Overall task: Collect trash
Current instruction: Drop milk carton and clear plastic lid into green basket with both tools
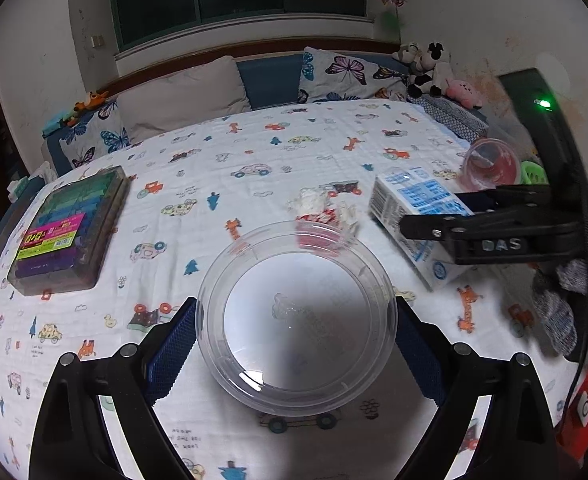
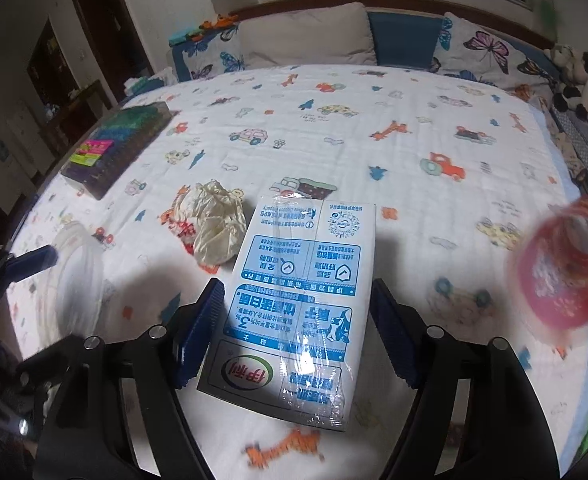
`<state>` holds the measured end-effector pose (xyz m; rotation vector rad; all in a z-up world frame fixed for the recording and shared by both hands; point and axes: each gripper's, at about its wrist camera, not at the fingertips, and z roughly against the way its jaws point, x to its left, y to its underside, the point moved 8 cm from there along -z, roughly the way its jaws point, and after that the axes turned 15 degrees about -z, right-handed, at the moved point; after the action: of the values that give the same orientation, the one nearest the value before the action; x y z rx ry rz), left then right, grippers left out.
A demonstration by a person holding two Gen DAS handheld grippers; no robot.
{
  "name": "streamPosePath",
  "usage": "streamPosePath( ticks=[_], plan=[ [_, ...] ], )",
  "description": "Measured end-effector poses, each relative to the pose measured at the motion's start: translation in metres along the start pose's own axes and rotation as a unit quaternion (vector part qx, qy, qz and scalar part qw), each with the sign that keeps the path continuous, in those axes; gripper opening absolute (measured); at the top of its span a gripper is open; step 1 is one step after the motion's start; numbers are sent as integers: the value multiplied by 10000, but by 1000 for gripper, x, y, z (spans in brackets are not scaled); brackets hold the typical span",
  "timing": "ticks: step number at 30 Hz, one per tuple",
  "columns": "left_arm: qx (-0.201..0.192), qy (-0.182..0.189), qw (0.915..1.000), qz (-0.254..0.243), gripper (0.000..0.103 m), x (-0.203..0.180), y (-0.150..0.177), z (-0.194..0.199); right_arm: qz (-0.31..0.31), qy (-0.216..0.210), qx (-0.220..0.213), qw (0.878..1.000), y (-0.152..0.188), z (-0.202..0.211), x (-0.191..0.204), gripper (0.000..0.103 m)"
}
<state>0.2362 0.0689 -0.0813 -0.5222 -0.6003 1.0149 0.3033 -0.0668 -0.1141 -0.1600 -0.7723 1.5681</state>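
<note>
On the white bedsheet printed with cartoon cars (image 1: 254,152) lie one clear round plastic bowl (image 1: 296,320), one white-and-blue milk carton wrapped in clear film (image 2: 298,312), one crumpled cream-coloured wrapper with red print (image 2: 214,228), one pink translucent plastic cup (image 2: 562,272) and one clear flat case of coloured markers (image 1: 70,228). Along the headboard stand three butterfly-print pillows (image 1: 346,76) and one plain beige pillow (image 1: 182,92). Two black grippers with blue pads are visible: one left gripper (image 1: 296,354), one right gripper (image 2: 296,334).

red cup (image 2: 562,268) motion-blurred, cut by right edge; clear bowl (image 2: 74,276) smeared at left; crumpled wrapper (image 1: 322,208) partly hidden behind bowl rim.
</note>
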Motion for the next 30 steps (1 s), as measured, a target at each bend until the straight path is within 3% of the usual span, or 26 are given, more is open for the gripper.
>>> streamPosePath(
  ticks=[8,15,23,30],
  plan=[
    [-171,181,9995,-217,90,-35,-25,8,-270,-109,-342,9990,14,59,-31,73],
    [-355,459,9971,-489,90,-84,-58,13,-595,118,-746,9954,24,115,-85,73],
    [-540,793,9917,-856,90,-152,-105,11,-1203,725,-1132,9836,32,173,-192,74],
    [-600,978,9868,-1147,90,-206,-143,6,-1703,1203,-1280,9696,41,198,-278,74]
  ],
)
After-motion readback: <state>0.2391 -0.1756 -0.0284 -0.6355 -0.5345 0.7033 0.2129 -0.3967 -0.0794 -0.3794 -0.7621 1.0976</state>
